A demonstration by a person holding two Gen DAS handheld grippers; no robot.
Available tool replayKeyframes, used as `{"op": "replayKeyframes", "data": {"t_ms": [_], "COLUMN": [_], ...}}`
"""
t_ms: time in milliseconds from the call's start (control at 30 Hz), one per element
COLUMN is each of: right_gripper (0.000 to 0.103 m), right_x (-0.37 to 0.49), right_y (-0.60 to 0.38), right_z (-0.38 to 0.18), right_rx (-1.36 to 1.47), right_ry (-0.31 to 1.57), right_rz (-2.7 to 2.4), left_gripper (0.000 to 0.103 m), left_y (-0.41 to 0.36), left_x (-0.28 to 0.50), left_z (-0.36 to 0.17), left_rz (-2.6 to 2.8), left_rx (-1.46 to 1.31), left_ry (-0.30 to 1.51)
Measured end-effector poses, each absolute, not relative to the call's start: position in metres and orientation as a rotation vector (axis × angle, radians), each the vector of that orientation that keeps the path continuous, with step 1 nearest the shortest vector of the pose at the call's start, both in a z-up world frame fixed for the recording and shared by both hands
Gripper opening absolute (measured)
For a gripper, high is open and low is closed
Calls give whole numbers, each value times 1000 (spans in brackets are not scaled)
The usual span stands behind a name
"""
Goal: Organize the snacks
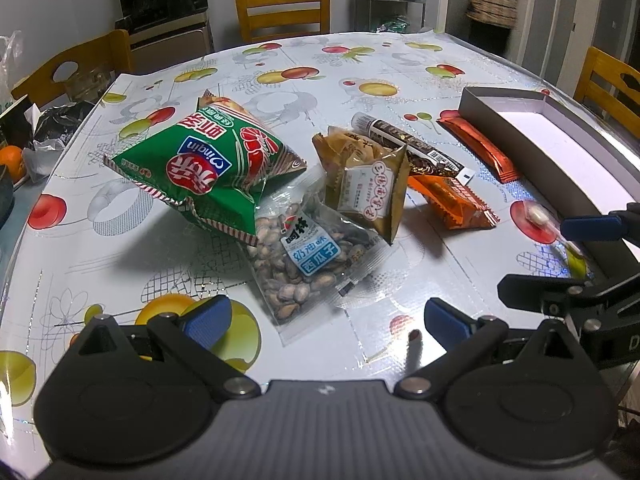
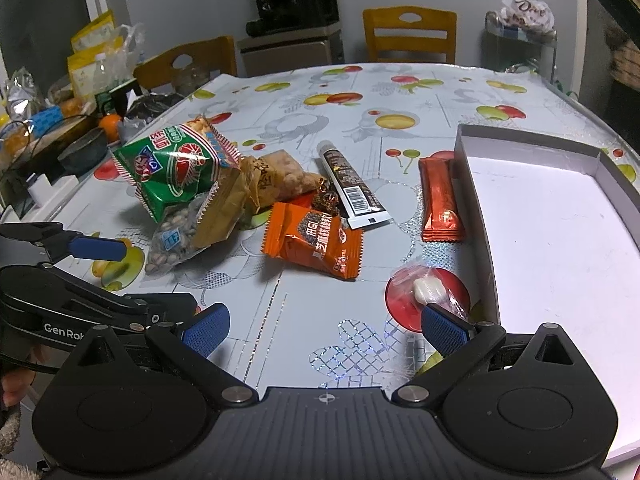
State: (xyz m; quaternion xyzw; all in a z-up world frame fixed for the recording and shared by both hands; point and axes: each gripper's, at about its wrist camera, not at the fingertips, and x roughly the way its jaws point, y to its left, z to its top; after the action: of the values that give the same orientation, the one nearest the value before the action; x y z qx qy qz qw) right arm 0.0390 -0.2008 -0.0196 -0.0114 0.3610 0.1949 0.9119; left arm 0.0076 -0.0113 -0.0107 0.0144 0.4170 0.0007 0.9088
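A: From the left wrist, what shows?

B: The left gripper (image 1: 326, 322) is released, its blue pads wide apart over the counter (image 1: 400, 68). Just ahead lies a clear bag of melon seeds (image 1: 298, 258), its long axis running away from the gripper and leaning left. A puffy green snack bag (image 1: 208, 168) rests on its far end. Further right, a brown packet (image 1: 366, 182), a dark tube (image 1: 412, 146) and an orange bar (image 1: 478, 148) lie beside the grey box (image 1: 560, 140).

A: And the right wrist?

B: The right gripper (image 2: 325, 326) is also released. A small white candy in clear wrap (image 2: 428, 288) touches its right pad, just beside the box (image 2: 480, 216) wall. An orange packet (image 2: 314, 242) lies ahead, centred, long axis tilted. The left gripper (image 2: 100, 248) shows at far left.
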Motion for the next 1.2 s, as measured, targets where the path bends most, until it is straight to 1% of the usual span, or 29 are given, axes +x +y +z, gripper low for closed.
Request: {"op": "replayKeyframes", "data": {"t_ms": [267,700,800,1000,1133,1200], "right_gripper": [103,103,103,102,96,88], "right_x": [39,43,47,54,60,64], "right_y": [-201,-204,-198,-177,-166,-162], "right_z": [-18,-15,-14,-17,-19,-21], "right_rx": [-27,-50,-93,-226,-257,-270], "right_ry": [738,716,686,630,604,602], "right_rz": [402,405,421,436,457,463], "left_gripper": [103,103,103,103,97,88], "left_y": [-11,-17,-17,-2,-4,-9], "left_x": [6,15,21,28,35,39], "left_z": [-7,10,13,21,20,17], "left_rz": [2,-38,-27,-55,-83,-96], "left_rx": [35,89,95,5,1,24], "left_ry": [849,753,718,645,652,664]}}
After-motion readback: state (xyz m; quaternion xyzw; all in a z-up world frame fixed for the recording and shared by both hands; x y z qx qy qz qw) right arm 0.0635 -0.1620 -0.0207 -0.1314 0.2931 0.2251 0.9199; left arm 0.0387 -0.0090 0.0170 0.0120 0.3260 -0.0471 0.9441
